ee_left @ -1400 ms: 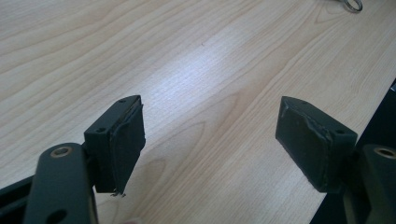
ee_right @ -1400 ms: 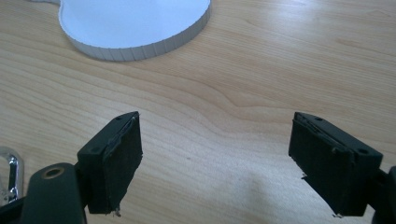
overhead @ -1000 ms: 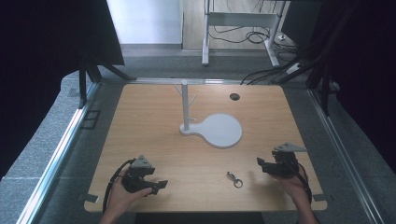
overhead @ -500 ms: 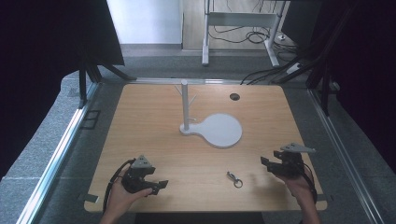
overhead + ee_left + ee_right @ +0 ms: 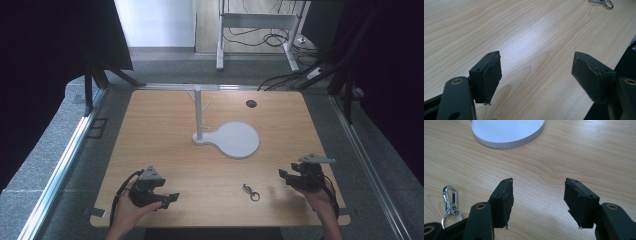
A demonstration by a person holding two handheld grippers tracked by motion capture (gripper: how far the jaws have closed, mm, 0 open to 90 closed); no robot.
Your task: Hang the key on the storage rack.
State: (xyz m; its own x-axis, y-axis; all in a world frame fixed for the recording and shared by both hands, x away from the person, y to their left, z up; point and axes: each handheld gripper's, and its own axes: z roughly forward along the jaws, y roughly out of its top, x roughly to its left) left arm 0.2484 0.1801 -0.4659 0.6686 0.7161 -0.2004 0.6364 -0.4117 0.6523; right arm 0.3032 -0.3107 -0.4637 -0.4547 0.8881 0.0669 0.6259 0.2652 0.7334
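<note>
High view: two claws (image 5: 170, 196) (image 5: 283, 175), one keyring clip (image 5: 250, 191).

white stand (image 5: 227, 137): table (image 5: 150, 130) centre | round hole (image 5: 251, 103): far right

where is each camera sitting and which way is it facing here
High view: fixed above the person's side, looking forward and down on the wooden table; both forearms, left gripper and right gripper show.
Left gripper view: rides the left gripper, looking low across the wood between its open jaws; the keyring clip lies far off at the top.
Right gripper view: rides the right gripper, whose empty jaws have just been closing, facing the white stand base.
Shared: the keyring clip shows in all three; the stand base in the high and right gripper views.
</note>
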